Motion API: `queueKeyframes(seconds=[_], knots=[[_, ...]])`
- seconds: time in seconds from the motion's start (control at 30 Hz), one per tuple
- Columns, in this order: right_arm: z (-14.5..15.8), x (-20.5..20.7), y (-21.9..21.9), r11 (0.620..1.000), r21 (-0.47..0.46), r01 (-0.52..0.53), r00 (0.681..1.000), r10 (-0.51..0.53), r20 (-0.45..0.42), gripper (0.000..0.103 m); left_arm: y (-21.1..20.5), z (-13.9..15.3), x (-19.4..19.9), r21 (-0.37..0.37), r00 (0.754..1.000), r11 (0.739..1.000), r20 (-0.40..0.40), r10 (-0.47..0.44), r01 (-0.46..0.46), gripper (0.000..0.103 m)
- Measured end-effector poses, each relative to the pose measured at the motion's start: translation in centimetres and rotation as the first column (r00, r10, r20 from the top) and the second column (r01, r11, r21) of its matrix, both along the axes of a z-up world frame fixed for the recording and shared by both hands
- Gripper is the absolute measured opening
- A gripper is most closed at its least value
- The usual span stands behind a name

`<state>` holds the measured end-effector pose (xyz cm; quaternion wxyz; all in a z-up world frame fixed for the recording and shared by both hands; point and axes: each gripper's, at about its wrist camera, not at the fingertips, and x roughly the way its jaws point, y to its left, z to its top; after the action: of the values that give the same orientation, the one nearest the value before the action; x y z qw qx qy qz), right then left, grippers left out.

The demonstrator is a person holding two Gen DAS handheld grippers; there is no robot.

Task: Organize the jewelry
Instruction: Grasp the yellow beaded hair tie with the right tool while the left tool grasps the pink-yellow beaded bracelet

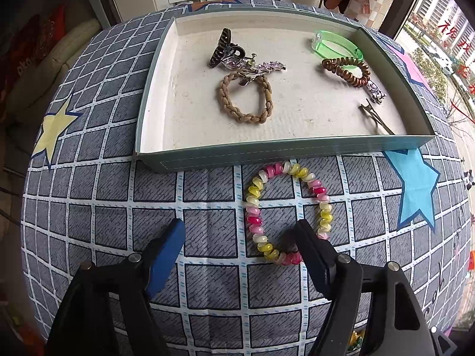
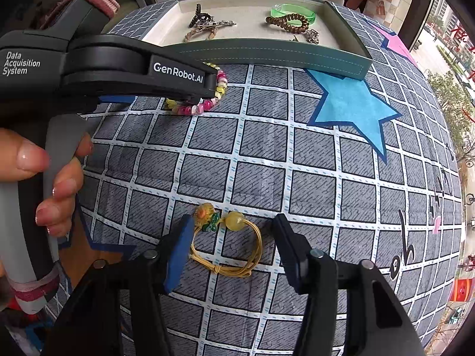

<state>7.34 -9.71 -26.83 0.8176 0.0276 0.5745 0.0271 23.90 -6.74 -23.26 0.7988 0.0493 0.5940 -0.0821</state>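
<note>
Grid-patterned cloth (image 1: 207,281) covers the surface. Left gripper (image 1: 240,231) released, jaws spread, right finger overlapping the pink-yellow bead bracelet (image 1: 286,210) at lower centre. Right gripper (image 2: 231,231) likewise released, straddling the yellow cord bracelet (image 2: 228,246). Tray (image 1: 267,151) beyond, upper frame, holds clips and hair ties.

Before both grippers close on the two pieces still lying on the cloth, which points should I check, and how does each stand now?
1. Left gripper open: ok.
2. Pink, yellow and white coiled bracelet between the left fingers: not ok; the right finger rests over its near edge, and most of the loop lies beyond the fingertips.
3. Right gripper open: ok.
4. Yellow cord hair tie with orange flower and bead between the right fingers: ok.
5. Free floor space in the shallow grey-green tray: ok.
6. Grippers clear of each other: cannot tell.
</note>
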Motion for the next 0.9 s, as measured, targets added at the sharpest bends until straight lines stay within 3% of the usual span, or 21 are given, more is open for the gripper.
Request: queueKeyframes(seconds=[0.07, 0.23, 0.37, 0.63, 0.9], knots=[[0.0, 0.1, 0.3, 1.0, -0.013, -0.014, 1.0, 0.014, 0.002, 0.03, -0.6, 0.1, -0.2, 0.0, 1.0, 1.0, 0.003, -0.006, 0.006, 0.084], [-0.1, 0.1, 0.0, 1.0, 0.03, -0.005, 1.0, 0.005, -0.019, 0.01, -2.5, 0.4, -0.9, -0.002, 0.999, 0.999, 0.02, -0.039, 0.039, 0.065], [0.5, -0.1, -1.8, 0.996, 0.087, 0.026, 0.999, -0.023, -0.035, 0.01, -4.6, 0.5, -1.1, 0.0, 0.995, 0.996, 0.031, -0.092, 0.092, 0.023], [1.9, 0.0, -5.2, 0.976, 0.201, 0.079, 0.997, -0.072, -0.041, 0.01, -5.4, 1.4, -1.7, -0.093, 0.993, 0.989, 0.035, -0.11, 0.113, 0.022], [4.0, 0.0, -8.6, 0.949, 0.281, 0.145, 0.989, -0.14, -0.038, 0.01, -4.3, 4.5, -2.2, -0.144, 0.992, 0.983, 0.083, -0.098, 0.11, 0.021]])
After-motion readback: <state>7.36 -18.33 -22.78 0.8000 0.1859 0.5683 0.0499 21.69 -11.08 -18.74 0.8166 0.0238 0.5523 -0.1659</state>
